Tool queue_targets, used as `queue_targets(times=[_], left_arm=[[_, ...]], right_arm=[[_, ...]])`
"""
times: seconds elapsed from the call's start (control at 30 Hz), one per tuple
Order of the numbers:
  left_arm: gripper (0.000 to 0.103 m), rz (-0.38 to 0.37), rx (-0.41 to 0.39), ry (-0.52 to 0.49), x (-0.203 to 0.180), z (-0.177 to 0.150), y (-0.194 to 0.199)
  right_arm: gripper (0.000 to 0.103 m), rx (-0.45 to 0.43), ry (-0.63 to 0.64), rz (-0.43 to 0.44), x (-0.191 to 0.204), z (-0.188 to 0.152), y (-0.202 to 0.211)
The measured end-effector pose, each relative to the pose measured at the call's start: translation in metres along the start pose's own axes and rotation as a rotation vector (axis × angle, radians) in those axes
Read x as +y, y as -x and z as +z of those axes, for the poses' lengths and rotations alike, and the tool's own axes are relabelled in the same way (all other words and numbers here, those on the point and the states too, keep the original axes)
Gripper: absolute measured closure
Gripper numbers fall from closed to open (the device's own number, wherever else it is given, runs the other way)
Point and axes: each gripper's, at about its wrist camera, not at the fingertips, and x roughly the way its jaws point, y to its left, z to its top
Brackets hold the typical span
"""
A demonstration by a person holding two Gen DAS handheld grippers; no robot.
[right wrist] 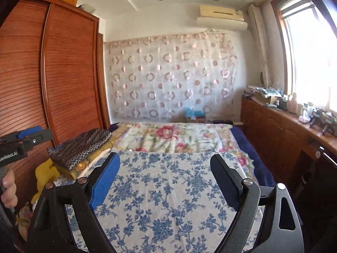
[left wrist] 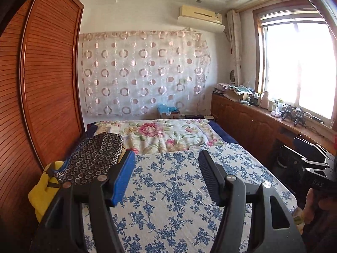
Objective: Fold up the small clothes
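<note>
Where the room begins at far left, a tall wooden wardrobe (left wrist: 48, 67) with slatted doors stands against the bed's left side.

Item: a yellow cloth (left wrist: 42, 191), bunched between wardrobe and bed at near left.

Item: a stack of folded clothes (right wrist: 80, 149) on the bed's left edge, topped by a dark piece printed with small rings (left wrist: 94, 158); yellow and pale layers show beneath it.

Item: left claw (left wrist: 166, 158), held above the bed, its two fingers apart, nothing between them. Seen from the right wrist view it sits at far left (right wrist: 27, 136), gripped by a hand (right wrist: 8, 189).

Item: a blue-flowered white quilt (left wrist: 174, 189), spread flat over the near half of the bed, below both claws.

Item: a pink-flowered cover (left wrist: 160, 136) across the far half of the bed, with a dark blue sheet (right wrist: 254, 154) showing along the right edge.

Item: a sheer curtain with ring pattern (left wrist: 143, 73) pinned over the far wall; a small box with blue contents (left wrist: 168, 110) at its foot.

Item: right claw (right wrist: 165, 166), fingers spread wide, empty, above the quilt. In the left wrist view its body shows at the right edge (left wrist: 311, 168).

Item: an air conditioner (left wrist: 200, 14) high on the far wall.

Item: a long wooden cabinet (left wrist: 252, 126) along the right wall, its tabletop crowded with bottles and boxes, under a bright window (left wrist: 294, 63).
</note>
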Motion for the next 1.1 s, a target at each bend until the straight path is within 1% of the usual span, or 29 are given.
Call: queue_targets(times=[0.3, 1.1], left_arm=[[0.04, 0.001, 0.017, 0.002, 0.0002, -0.004, -0.0034], [0.04, 0.01, 0.026, 0.002, 0.0038, -0.0078, -0.0063]], right_arm=[[0.014, -0.011, -0.006, -0.013, -0.0036, 0.0006, 0.0025], [0.014, -0.011, -0.007, -0.012, -0.0066, 0.0016, 0.0036]])
